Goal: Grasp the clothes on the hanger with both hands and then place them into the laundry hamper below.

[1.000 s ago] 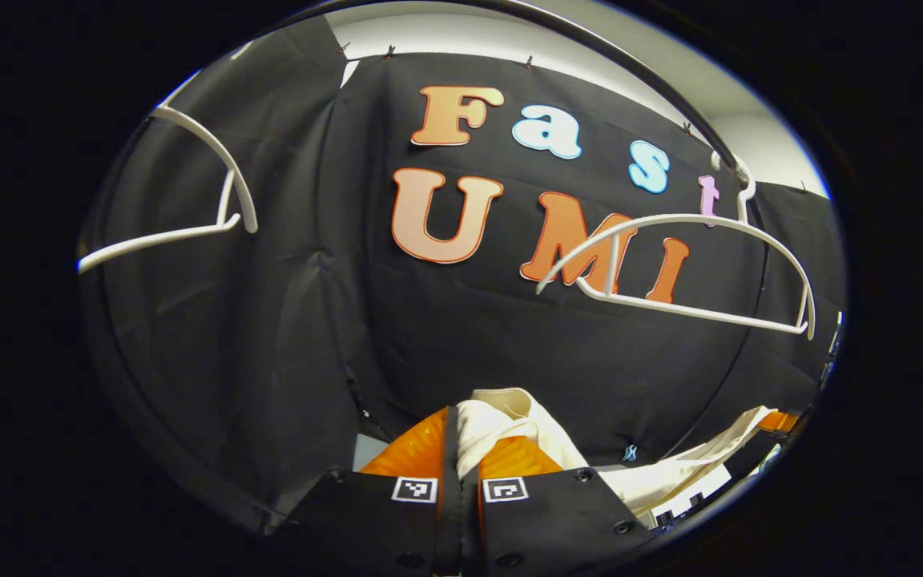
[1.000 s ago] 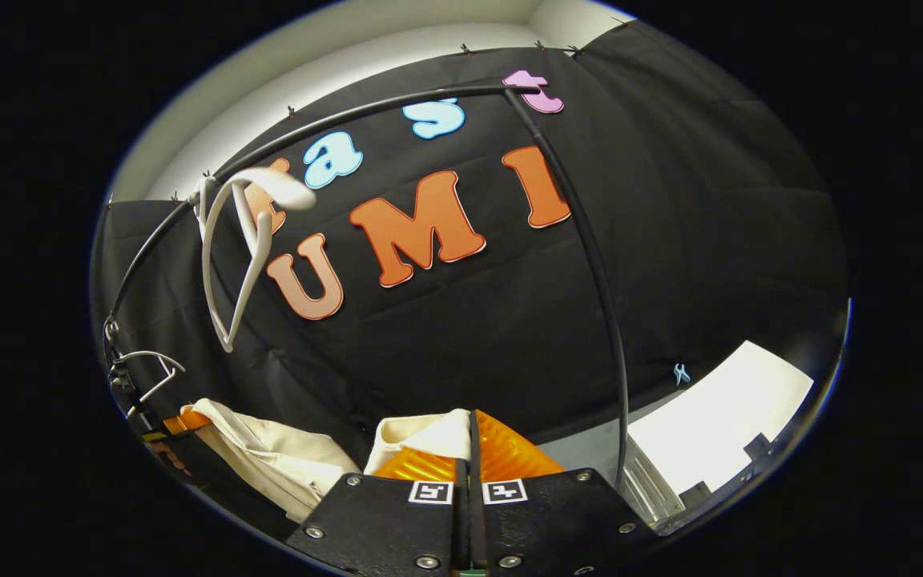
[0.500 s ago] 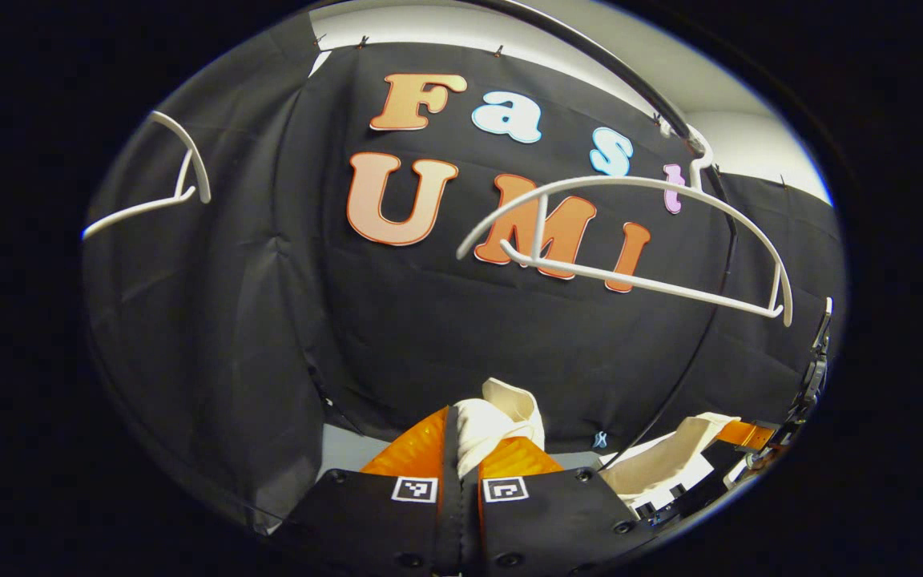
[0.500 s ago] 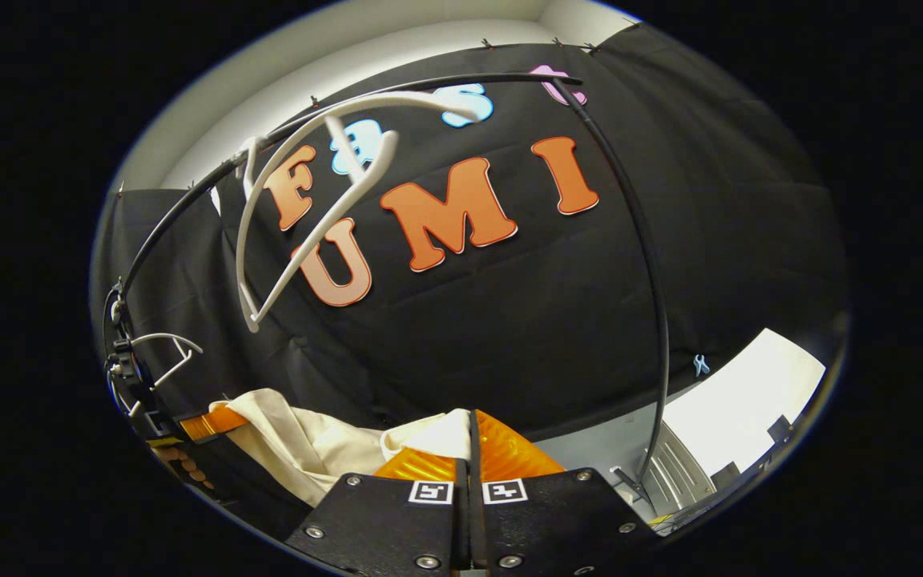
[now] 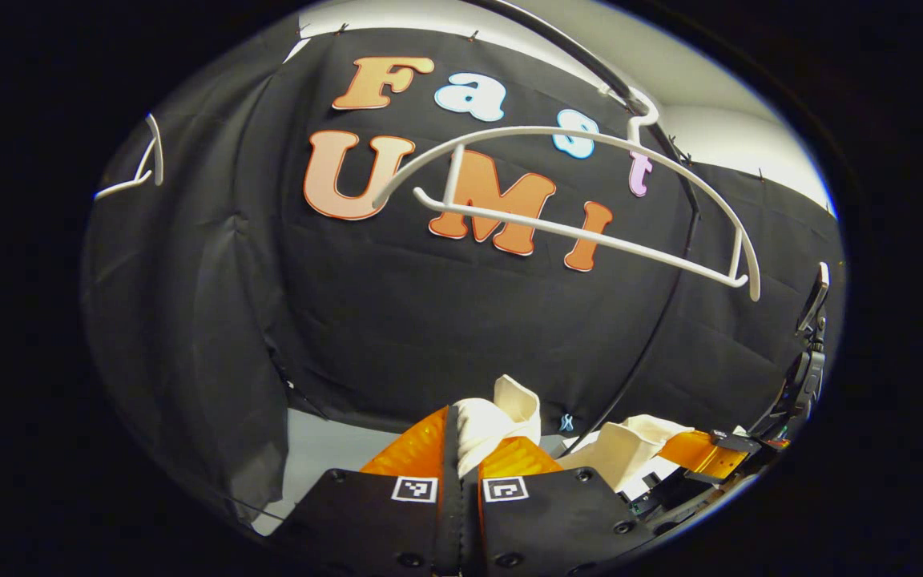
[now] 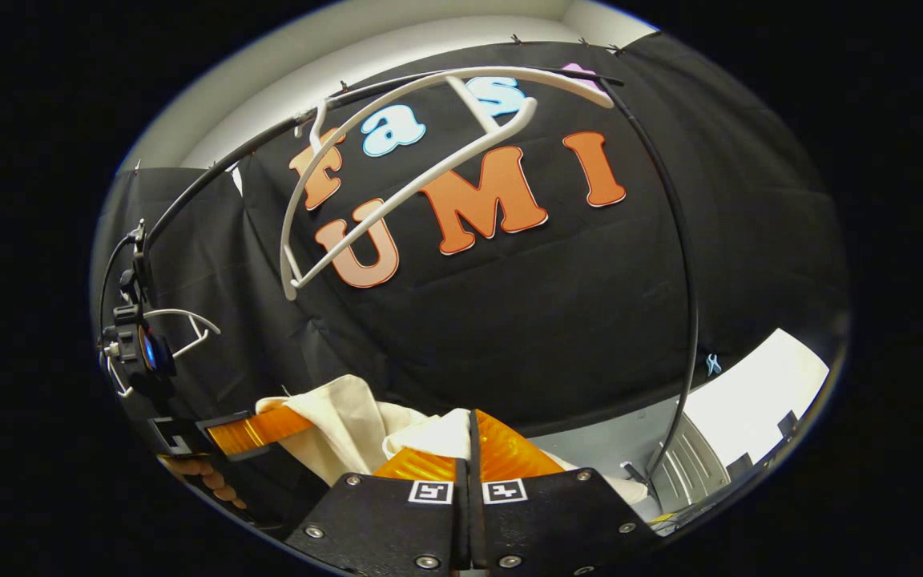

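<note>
The cream garment [image 5: 501, 413] is clamped between the closed left tongs [image 5: 461, 449] at 6 o'clock and, likewise, the closed right tongs [image 6: 469, 449], clear of the bare white hanger [image 5: 582, 200] on the black rail [image 5: 582, 60] at 1 o'clock.
</note>
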{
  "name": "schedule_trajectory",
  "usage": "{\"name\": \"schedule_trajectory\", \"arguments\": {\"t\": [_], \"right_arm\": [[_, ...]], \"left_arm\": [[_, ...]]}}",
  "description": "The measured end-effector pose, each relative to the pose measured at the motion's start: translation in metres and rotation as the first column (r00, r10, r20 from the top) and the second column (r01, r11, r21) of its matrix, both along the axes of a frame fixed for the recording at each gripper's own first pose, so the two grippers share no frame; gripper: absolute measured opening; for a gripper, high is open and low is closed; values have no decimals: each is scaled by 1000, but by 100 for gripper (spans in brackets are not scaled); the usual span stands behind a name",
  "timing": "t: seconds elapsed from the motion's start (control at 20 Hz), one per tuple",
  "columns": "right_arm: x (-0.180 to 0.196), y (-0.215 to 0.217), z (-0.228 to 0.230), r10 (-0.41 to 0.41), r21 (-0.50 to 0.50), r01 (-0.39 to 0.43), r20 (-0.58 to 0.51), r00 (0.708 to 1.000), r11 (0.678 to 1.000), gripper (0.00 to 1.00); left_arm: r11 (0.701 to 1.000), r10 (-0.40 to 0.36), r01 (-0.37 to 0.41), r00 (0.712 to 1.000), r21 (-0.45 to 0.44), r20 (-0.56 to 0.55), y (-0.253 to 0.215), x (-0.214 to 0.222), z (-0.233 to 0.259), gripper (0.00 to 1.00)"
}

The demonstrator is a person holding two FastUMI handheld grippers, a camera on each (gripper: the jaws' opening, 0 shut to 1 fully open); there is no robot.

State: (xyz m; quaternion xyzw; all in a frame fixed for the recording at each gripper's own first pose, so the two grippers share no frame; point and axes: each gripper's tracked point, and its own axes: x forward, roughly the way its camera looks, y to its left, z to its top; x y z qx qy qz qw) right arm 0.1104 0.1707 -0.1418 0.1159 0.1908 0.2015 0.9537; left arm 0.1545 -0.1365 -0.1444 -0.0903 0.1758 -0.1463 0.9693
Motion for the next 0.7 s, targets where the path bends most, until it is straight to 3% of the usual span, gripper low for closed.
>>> {"name": "schedule_trajectory", "arguments": {"t": [0.4, 0.7], "right_arm": [[-10, 11, -39, 7, -51, -9, -51, 999, 999, 0], [-9, 6, -87, -17, -109, 3, -129, 991, 994, 0]], "left_arm": [[1000, -22, 21, 992, -5, -123, -21, -16, -57, 7], [998, -51, 56, 966, 14, -255, -31, -23, -115, 7]]}}
